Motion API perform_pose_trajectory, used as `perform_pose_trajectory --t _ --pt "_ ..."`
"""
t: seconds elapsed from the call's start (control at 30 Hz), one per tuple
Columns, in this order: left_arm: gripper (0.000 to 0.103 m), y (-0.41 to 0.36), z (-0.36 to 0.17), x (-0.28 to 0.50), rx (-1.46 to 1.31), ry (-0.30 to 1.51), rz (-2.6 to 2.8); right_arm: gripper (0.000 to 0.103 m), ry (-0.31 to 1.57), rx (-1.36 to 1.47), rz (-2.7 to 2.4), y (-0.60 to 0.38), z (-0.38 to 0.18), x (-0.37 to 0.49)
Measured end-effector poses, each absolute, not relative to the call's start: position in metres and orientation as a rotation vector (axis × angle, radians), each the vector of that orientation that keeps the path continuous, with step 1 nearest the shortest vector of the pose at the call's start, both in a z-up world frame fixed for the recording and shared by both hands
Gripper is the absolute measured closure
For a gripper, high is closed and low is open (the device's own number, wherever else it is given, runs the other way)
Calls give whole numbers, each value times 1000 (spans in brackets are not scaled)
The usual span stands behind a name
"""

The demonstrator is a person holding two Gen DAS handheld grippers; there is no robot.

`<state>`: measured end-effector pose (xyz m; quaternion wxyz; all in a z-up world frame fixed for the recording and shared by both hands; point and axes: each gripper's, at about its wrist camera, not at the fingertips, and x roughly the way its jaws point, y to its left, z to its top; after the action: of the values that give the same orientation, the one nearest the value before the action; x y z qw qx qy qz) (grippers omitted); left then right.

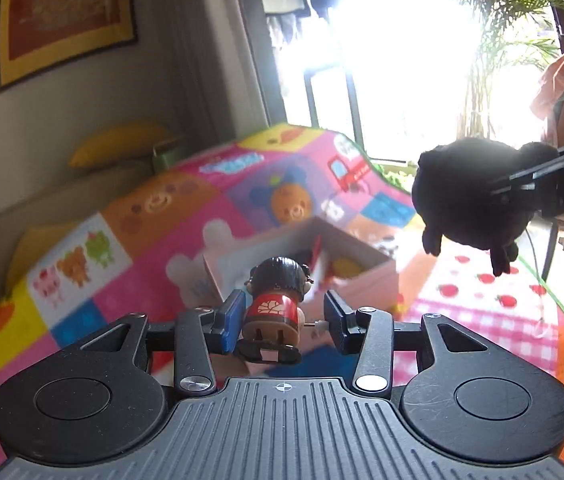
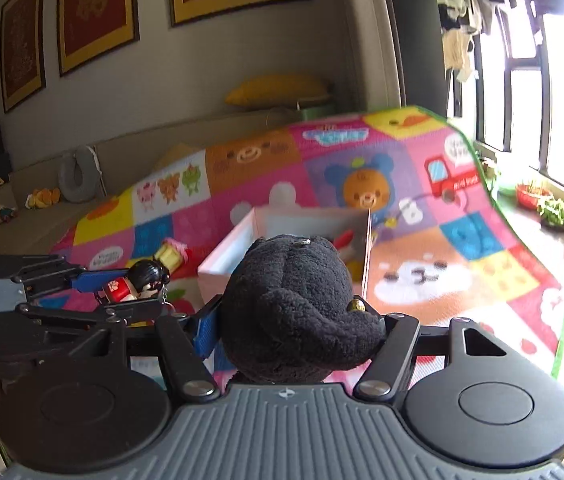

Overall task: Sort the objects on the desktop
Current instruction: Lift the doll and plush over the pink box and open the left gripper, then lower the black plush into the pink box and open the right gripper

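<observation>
My left gripper [image 1: 282,316] is shut on a small wind-up doll [image 1: 276,304] with black hair and a red body, held in the air above the table. Its winding key touches the right pad. The same doll [image 2: 138,282] and left gripper [image 2: 130,292] show at the left in the right wrist view. My right gripper [image 2: 294,320] is shut on a black plush toy [image 2: 298,308], also held aloft; the plush [image 1: 478,196] hangs at the right in the left wrist view. A pink open box [image 1: 366,276] [image 2: 242,240] lies ahead below both, with red and yellow items inside.
A colourful cartoon play mat [image 2: 442,272] covers the table. A yellow and pink toy [image 2: 172,256] lies left of the box. A sofa with a yellow cushion [image 2: 278,90] stands behind. Potted plants [image 2: 554,210] line the window sill at the right.
</observation>
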<state>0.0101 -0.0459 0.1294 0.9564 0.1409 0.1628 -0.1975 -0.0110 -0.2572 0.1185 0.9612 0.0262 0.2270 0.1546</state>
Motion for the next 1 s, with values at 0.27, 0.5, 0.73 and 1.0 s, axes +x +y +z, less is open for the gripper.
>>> perform_pose_trajectory --t 0.27,0.5,0.73,1.0 --pt "40 -78 160 103 190 252 -462 37 264 20 276 -261 203 44" --pt "6 -30 128 126 105 338 -344 37 313 24 232 -250 211 107" --pt "4 21 70 95 91 461 -290 37 482 106 240 -227 181 182" --pt "2 60 41 86 -26 510 -262 30 694 339 325 -211 115 262"
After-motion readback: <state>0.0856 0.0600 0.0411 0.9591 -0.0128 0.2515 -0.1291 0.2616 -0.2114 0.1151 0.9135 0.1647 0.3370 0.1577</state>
